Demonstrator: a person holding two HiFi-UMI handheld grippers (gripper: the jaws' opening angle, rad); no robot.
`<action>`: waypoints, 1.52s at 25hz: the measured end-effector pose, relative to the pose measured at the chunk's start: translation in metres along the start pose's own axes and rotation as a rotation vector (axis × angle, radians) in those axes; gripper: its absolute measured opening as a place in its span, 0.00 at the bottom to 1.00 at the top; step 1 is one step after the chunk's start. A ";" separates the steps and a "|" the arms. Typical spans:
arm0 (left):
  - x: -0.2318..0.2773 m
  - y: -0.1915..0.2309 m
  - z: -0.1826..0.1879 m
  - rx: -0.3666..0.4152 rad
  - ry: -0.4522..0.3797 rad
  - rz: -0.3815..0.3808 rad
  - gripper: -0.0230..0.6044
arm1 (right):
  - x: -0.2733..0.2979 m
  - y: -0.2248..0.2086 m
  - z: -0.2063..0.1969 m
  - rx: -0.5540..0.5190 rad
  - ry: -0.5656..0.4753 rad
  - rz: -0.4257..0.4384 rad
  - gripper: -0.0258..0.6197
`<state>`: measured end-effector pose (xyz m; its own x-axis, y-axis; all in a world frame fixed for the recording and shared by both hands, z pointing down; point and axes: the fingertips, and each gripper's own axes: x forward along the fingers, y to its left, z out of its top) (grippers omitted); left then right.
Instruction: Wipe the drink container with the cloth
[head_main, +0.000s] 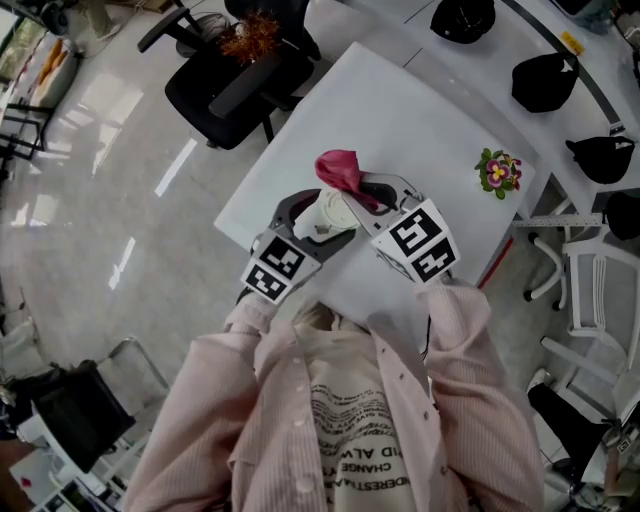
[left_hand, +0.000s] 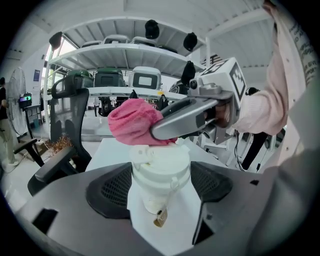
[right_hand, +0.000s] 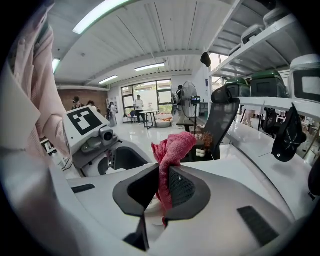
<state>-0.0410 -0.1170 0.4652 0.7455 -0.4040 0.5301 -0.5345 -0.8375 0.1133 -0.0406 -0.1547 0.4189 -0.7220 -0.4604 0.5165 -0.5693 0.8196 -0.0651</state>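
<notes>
The left gripper (left_hand: 160, 186) clamps its fingers on the sides of the white drink container (left_hand: 156, 199), steadying it over the near part of the surface (head_main: 400, 110). This lets the right gripper (right_hand: 164, 192), fingers pinched on the pink cloth (right_hand: 170, 150), press the bunched end onto the lid (left_hand: 160, 161) (wiping seems under way). A flower ornament (head_main: 498, 170) and a black chair (head_main: 230, 85) stand well apart, hindering nothing.

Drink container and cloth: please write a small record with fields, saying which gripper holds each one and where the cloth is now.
container: white, upright, over the table
left gripper: shut on container, one jaw on each side
cloth: pink, bunched, resting on the container's top
right gripper: shut on cloth, above the container
flowers: on the table, apart from both grippers
</notes>
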 end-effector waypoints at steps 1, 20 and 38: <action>0.000 0.000 0.000 0.000 -0.001 0.000 0.59 | 0.001 0.001 -0.001 -0.003 0.007 0.003 0.09; 0.002 0.001 -0.002 -0.003 -0.001 -0.001 0.59 | -0.002 0.022 -0.012 -0.097 0.104 -0.006 0.09; 0.002 0.001 -0.002 -0.005 -0.015 -0.001 0.59 | -0.008 0.037 -0.020 -0.215 0.256 -0.033 0.09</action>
<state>-0.0412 -0.1179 0.4684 0.7519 -0.4092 0.5170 -0.5359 -0.8361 0.1175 -0.0481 -0.1134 0.4293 -0.5668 -0.4100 0.7146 -0.4753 0.8712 0.1229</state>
